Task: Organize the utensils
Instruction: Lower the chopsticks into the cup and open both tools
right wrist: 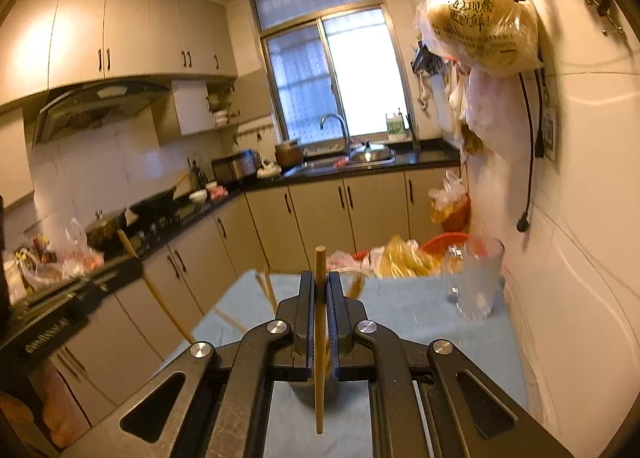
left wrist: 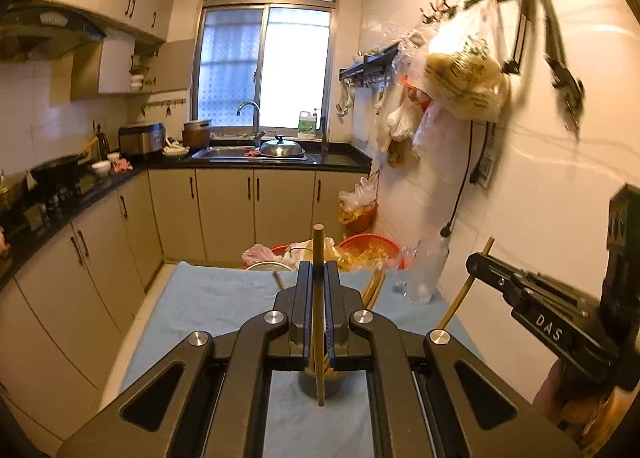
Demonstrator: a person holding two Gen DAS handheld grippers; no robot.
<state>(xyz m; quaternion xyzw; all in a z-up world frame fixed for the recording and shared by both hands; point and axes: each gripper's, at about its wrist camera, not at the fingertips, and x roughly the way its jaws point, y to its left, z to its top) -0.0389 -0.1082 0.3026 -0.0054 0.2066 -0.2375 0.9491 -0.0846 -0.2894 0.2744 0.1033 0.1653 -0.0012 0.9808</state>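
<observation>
Left gripper (left wrist: 319, 290) has its fingers clamped on one wooden chopstick (left wrist: 319, 254), which stands near upright between the pads, tip above the fingers, the other end hanging below. Right gripper (right wrist: 319, 298) is the same: fingers pinched tight on a second chopstick (right wrist: 319, 270), also near vertical. Both sticks are lifted clear of the blue cloth (left wrist: 224, 298) covering the counter.

Landmark: the clear glass (right wrist: 478, 278) standing upright on the cloth by the tiled wall.
- Left gripper's stick is left of the glass and nearer the camera.
- Right gripper's stick is also left of the glass, closer to it than the left one.
- More loose chopsticks (right wrist: 266, 290) lie on the cloth left of the glass, toward the far edge.
- A dark round cup (left wrist: 322, 382) sits below the left fingers, mostly hidden; contents cannot tell.
- Red baskets with plastic bags (left wrist: 372, 248) sit just behind the glass, past the counter edge.

Step in hand, my read: carry both sticks to a holder, likely the glass or the dark cup.

Doing it well:
- Keep the pinch firm; thin round sticks pivot easily.
- Bring one stick at a time over the rim so the grippers don't collide.
- Lower end goes in first, centred over the opening.
- Approach the glass from above, not sideways; it looks light and tippable.
- Release only once the end is well inside.
</observation>
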